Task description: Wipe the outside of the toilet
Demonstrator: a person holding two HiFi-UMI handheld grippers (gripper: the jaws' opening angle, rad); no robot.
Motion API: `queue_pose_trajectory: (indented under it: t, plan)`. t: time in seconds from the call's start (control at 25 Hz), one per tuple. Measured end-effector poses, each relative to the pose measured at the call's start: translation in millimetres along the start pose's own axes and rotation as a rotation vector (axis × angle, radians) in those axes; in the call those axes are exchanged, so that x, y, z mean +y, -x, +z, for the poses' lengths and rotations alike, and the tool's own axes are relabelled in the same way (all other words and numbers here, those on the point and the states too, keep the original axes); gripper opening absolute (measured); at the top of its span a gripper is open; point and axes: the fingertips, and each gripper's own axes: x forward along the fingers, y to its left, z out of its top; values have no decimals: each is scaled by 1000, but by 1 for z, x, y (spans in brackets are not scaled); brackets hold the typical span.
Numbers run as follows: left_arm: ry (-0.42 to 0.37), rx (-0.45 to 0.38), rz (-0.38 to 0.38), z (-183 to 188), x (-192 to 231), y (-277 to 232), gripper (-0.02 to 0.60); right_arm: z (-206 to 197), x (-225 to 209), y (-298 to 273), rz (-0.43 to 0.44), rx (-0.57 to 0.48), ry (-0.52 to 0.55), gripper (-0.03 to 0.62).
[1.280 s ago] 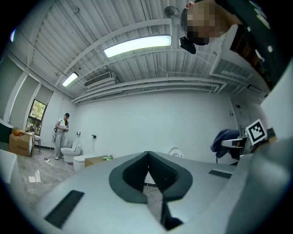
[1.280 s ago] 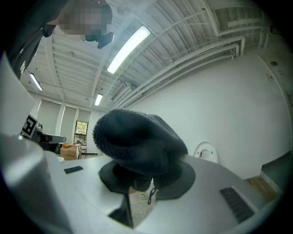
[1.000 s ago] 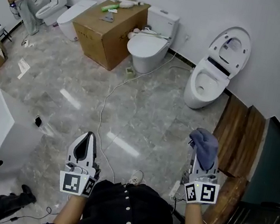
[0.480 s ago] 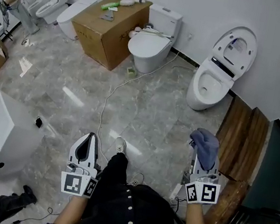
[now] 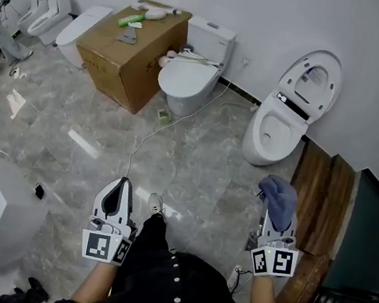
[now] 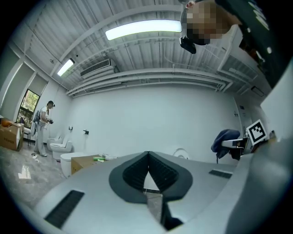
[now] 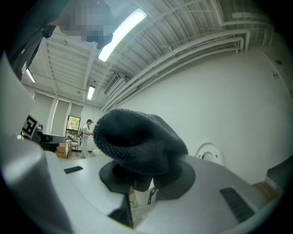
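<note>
Nearest the person, low in the head view, both grippers point forward over the grey marbled floor (image 5: pixel 201 167). The left gripper (image 5: pixel 122 187) has its jaws pressed together with nothing between them; its own view shows the dark pads meeting at the tip. The right gripper (image 5: pixel 276 215) pinches a dark blue cloth (image 5: pixel 277 196), which bunches over the jaw tips and hides them. A shoe (image 5: pixel 156 204) shows just beside the left gripper.

Beyond that, a thin cable (image 5: pixel 150 133) trails across the floor toward the wall. Ahead of the right gripper, and well apart from it, the open-lidded toilet (image 5: pixel 274 129) stands against the wall, near some wooden planks (image 5: pixel 319 192). Further left, a second toilet (image 5: pixel 185 79) with its lid down sits just beside a cardboard box (image 5: pixel 123 52).

No wiping has begun; this looks like the approach. The open-lidded toilet lies most in line with the cloth, though which one is meant cannot be told. To do this well, step clear of the cable and close in until the loose bulk of the cloth, not the hard jaw tips, meets the outer bowl. Keep the pinch firm so the wad does not slip, and follow the curve from the top downward.
</note>
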Motion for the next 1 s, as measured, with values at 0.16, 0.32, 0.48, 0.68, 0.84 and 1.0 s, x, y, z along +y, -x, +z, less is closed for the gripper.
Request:
queue_pose_trajectory:
  t: [0.16,0.32,0.48,0.68,0.84,1.0]
  plan:
    - [-7,0,-26,11,42,-63,11,5,13,-67,-23,-7,2,96]
    - [-16,-5,-36,19,88,-111,11,3,30,-128,-34,-11,-1,97]
    - [-14,-4,-43,25,124,-147,11,4,45,-174,-41,-15,-4,97]
    - [-29,12,-75,24,150,-188,11,1,52,-215,-51,0,7,97]
    - [-30,22,-74,22,158,-218,11,-6,43,-245,-49,26,13,97]
    - [-33,28,-48,21,162,-246,11,-10,34,-282,-16,30,19,97]
